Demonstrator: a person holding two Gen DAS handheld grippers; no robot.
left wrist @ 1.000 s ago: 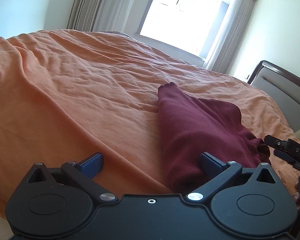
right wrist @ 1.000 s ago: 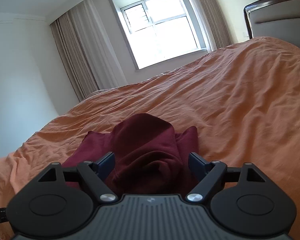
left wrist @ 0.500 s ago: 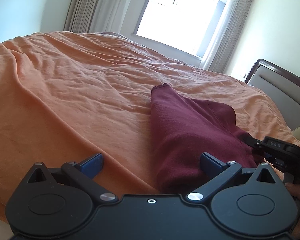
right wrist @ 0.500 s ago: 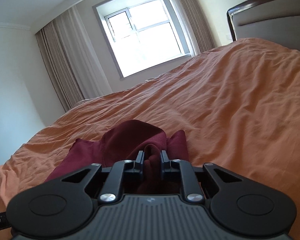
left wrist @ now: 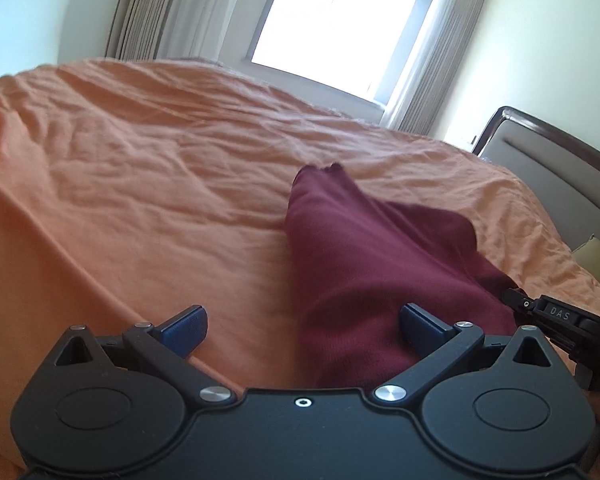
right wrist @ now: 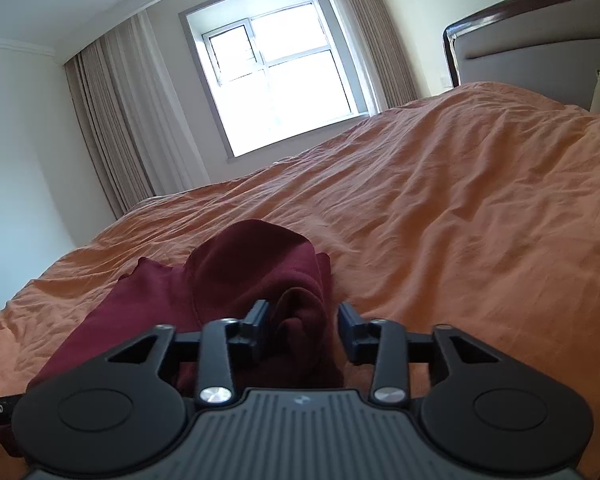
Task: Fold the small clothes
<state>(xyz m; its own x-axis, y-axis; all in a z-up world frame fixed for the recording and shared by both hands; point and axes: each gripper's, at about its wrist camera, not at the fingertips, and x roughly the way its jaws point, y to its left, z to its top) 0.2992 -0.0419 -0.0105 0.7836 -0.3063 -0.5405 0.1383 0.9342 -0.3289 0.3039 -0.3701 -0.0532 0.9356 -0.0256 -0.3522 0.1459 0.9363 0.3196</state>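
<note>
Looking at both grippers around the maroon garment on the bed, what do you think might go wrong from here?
The right gripper stands partly open around a bunched fold of the maroon garment, so the fabric may slip free. The left gripper is wide open, holding nothing, so a one-sided pull could undo the fold or rumple the orange sheet.

Your maroon garment (left wrist: 364, 264) lay on the orange bedspread (left wrist: 140, 184), near its front edge and well apart from the headboard end. It was a dark, matte knit, partly folded: one long doubled section ran from the near edge away toward the window side and tapered to a narrow puckered end. A flatter layer spread out beneath it toward the headboard side, ending in a pointed corner. In the right wrist view the garment (right wrist: 236, 276) stood bunched into a rounded hump, with a crumpled fold raised off the bedspread (right wrist: 480, 220) at its near end.
</note>
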